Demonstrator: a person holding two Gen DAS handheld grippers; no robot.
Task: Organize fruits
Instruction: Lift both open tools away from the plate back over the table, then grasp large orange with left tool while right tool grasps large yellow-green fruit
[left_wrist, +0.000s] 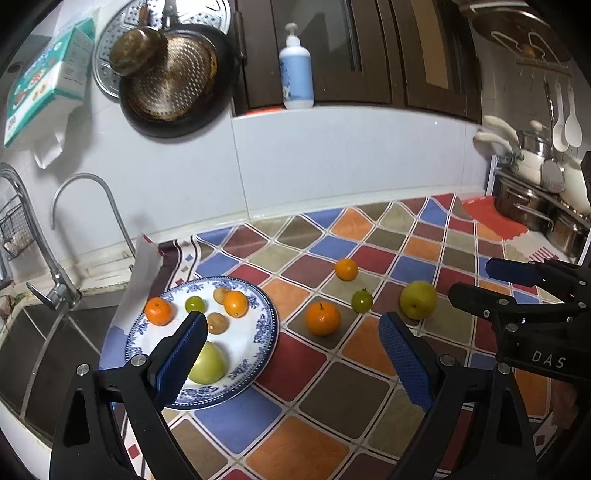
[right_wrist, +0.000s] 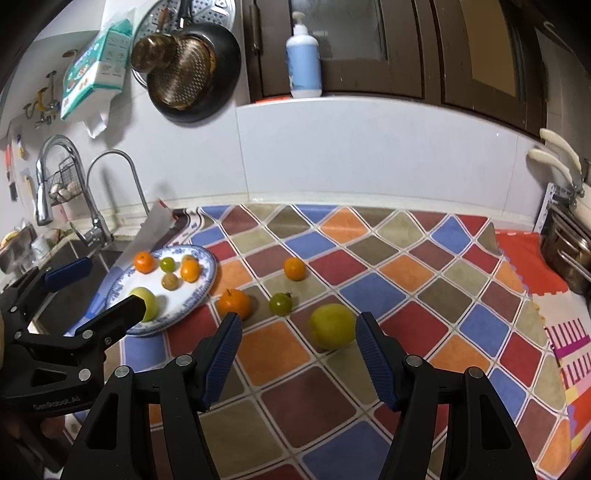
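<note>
At the far left a sink (left_wrist: 44, 354) with curved taps sits beside the tabletop (left_wrist: 332, 384), which is covered in a cloth of coloured diamonds. Next comes a blue-and-white plate (left_wrist: 255, 354) holding six fruits: two oranges, a small green fruit, two small brownish fruits and a large green apple (left_wrist: 208, 363) nearest the camera. The left gripper (left_wrist: 291, 356) hovers with its blue-padded fingers spread wide and holding nothing, one finger over the plate just in front of that apple. To the right, loose on the cloth, lie a large orange (left_wrist: 322, 318), a smaller orange (left_wrist: 346, 269) farther back, a small green fruit (left_wrist: 362, 301) and a yellow-green apple (right_wrist: 331, 326). The right gripper (right_wrist: 299, 356) hangs just before this apple, fingers wide apart and empty, the right one close beside the apple.
</note>
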